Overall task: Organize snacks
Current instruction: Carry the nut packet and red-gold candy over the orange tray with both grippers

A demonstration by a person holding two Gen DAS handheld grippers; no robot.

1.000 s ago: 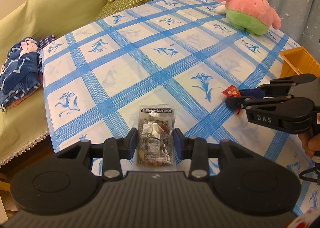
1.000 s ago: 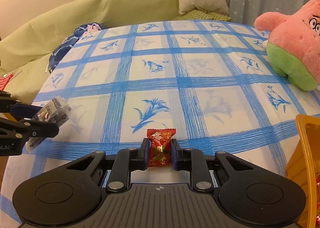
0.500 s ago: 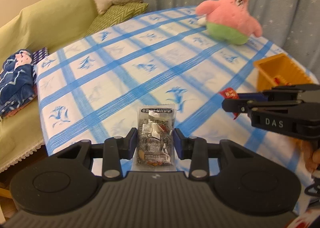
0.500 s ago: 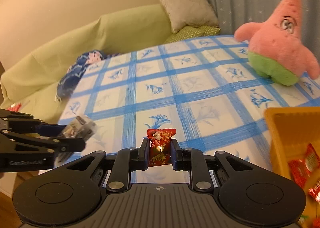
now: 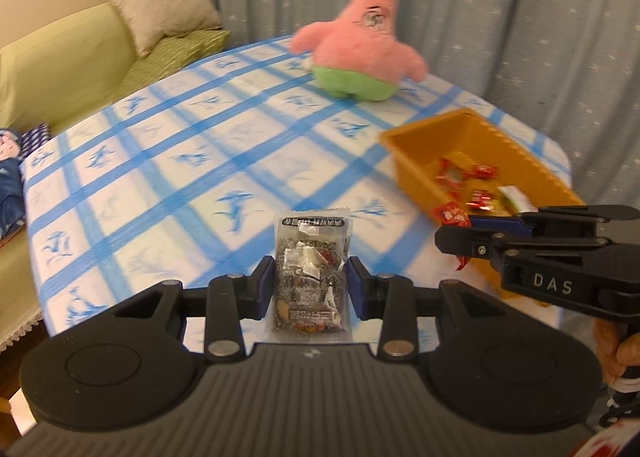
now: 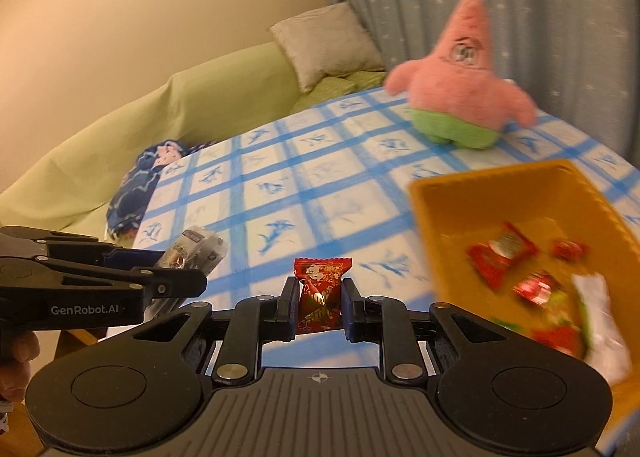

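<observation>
We see two hand-held grippers above a table [image 5: 168, 161] covered with a blue-checked cloth printed with flowers. The left gripper [image 5: 311, 289] pinches a grey snack packet [image 5: 310, 277] between its pads; the packet stands upright, its printed top edge rising above the fingertips and clear of the cloth. In the right wrist view the same gripper [image 6: 192, 277] enters from the left edge, with the packet [image 6: 196, 251] projecting from its tip. The right gripper [image 6: 319, 303] has its jaws pressed close on a small red candy [image 6: 320, 293], which also stands upright between the pads, its crimped upper edge above them. In the left wrist view this gripper [image 5: 452, 231] reaches in from the right, the candy [image 5: 452, 215] showing at its tip just at the near rim of an orange tray [image 5: 404, 161]. The tray rests on the cloth toward the right side of the table and holds several red-wrapped candies [image 6: 502, 253] together with a white wrapper [image 6: 600, 321]; these contents are blurred in both views. A pink star-shaped plush toy [image 5: 360, 45] with green shorts sits upright at the far edge of the table, well apart from the tray. Beyond the table we see a sofa [image 6: 208, 101] under a green cover, a grey cushion [image 5: 164, 5] on it, a folded blue cloth [image 6: 136, 185] on the seat, and a grey-blue curtain [image 5: 500, 9] with small stars. Part of a hand [image 5: 612, 349] on the right gripper's handle shows at the right edge.
</observation>
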